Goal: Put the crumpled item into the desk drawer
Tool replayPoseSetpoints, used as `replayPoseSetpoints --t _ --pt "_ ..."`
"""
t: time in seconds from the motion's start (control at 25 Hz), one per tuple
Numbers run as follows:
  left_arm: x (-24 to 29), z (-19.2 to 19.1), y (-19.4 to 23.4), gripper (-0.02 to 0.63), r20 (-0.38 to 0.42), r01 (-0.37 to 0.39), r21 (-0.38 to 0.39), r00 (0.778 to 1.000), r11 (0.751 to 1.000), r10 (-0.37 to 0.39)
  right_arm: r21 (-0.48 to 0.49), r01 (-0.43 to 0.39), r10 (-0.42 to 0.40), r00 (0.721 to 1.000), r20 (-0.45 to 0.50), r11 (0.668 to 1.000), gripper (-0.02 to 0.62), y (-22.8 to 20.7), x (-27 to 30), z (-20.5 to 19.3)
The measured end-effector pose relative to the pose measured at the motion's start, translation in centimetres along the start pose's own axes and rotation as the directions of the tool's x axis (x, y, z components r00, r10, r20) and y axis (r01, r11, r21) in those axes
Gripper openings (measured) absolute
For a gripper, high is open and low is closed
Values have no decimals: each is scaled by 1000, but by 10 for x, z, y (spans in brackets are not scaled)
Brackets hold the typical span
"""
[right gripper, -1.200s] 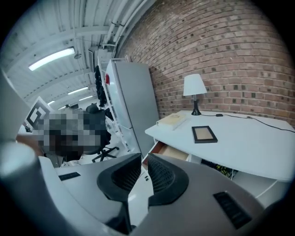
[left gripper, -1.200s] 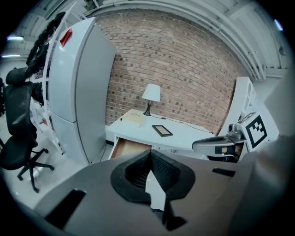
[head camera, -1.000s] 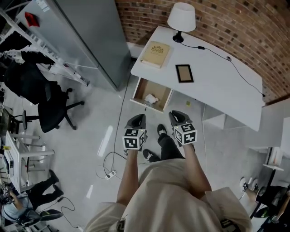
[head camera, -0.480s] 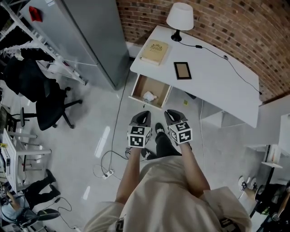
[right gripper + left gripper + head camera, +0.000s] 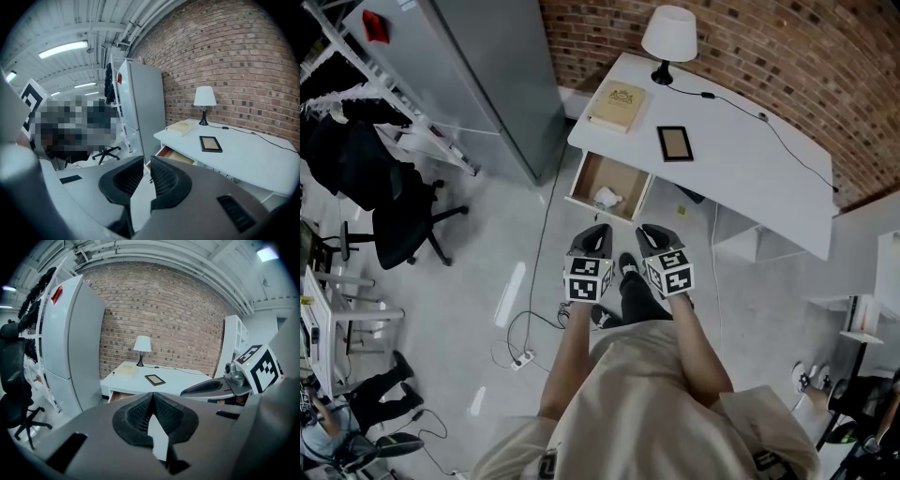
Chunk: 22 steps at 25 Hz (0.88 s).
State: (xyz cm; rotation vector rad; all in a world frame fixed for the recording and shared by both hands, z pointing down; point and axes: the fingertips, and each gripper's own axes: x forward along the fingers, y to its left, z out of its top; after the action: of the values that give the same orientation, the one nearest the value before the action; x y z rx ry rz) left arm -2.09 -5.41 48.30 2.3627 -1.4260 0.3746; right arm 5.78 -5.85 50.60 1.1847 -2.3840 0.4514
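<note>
The crumpled white item (image 5: 607, 198) lies inside the open wooden drawer (image 5: 581, 183) of the white desk (image 5: 741, 178). Both grippers hang over the floor in front of the drawer, side by side, pointing at it. My left gripper (image 5: 602, 228) is shut with nothing in it; in the left gripper view (image 5: 152, 395) its pads meet at the tips. My right gripper (image 5: 643, 230) is also empty, and the right gripper view (image 5: 146, 161) shows only a thin slit between its pads. The drawer front (image 5: 176, 155) appears just beyond the right jaws.
On the desk are a lamp (image 5: 667, 37), a book (image 5: 616, 104) and a dark framed tablet (image 5: 675, 143). A tall grey cabinet (image 5: 478, 84) stands left of the desk. A black office chair (image 5: 398, 220) and floor cables (image 5: 530, 337) lie to the left.
The two grippers have drawn closer together and edged slightly toward the drawer. The crumpled item has stayed in the drawer throughout.
</note>
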Motion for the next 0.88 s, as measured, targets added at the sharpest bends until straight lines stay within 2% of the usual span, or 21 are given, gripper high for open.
replayPoseSetpoints --t 0.68,0.88 --pt "15 -2 3 15 -35 25 5 999 1000 -25 11 7 -8 1000 15 1000 69 -9 9 14" --pt "23 -4 3 15 -47 31 9 998 999 -30 18 3 -3 1000 18 1000 48 -13 14 16"
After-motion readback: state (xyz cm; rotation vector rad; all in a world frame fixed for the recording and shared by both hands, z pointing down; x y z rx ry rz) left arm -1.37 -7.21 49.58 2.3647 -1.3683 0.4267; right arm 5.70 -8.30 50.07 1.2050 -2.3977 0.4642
